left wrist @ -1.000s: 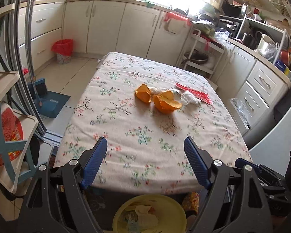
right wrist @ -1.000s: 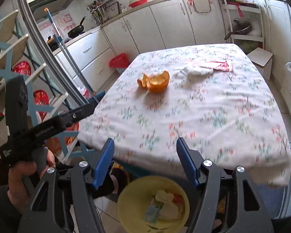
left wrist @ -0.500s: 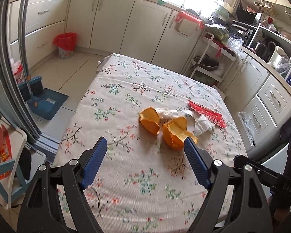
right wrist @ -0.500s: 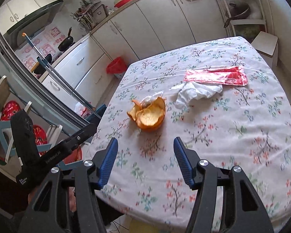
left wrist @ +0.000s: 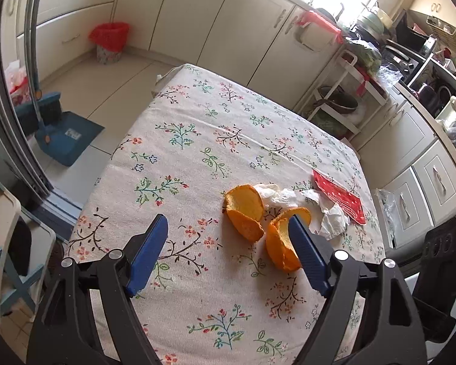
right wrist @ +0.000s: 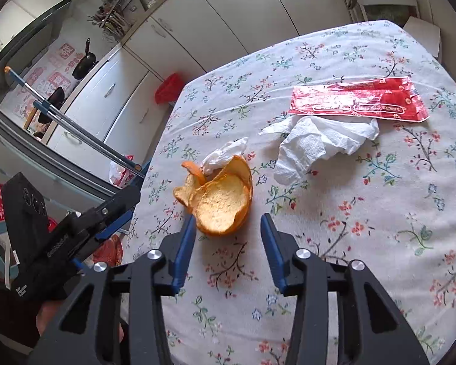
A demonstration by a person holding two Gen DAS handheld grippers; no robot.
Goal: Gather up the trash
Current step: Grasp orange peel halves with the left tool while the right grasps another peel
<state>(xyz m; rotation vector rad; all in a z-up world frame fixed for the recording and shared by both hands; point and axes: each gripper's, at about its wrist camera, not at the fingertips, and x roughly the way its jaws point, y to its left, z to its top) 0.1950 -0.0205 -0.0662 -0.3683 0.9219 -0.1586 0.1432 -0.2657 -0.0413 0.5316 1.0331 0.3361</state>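
On the flowered tablecloth (left wrist: 197,140) lie two curled pieces of orange peel (left wrist: 246,210), crumpled white tissues (right wrist: 316,143) and a flat red wrapper (right wrist: 355,100). My left gripper (left wrist: 228,234) is open above the cloth; the nearer peel (left wrist: 281,243) sits just inside its right finger, untouched. My right gripper (right wrist: 228,231) hovers just short of the cupped peel (right wrist: 222,203). Its jaws are closing with the peel's near edge between the fingertips, no pad pressing on it. The left gripper's body (right wrist: 60,237) shows at the lower left of the right wrist view.
Cream kitchen cabinets (left wrist: 215,21) run behind the table. A red-lined bin (left wrist: 109,41) stands on the floor at the far left, with a blue dustpan and broom (left wrist: 60,133) nearer. A white rack with pans (left wrist: 340,103) is beyond the table's right side.
Both grippers have come forward over the table toward the peels and sunk a little. The yellow bowl of scraps below them has left view. The right jaws have narrowed.
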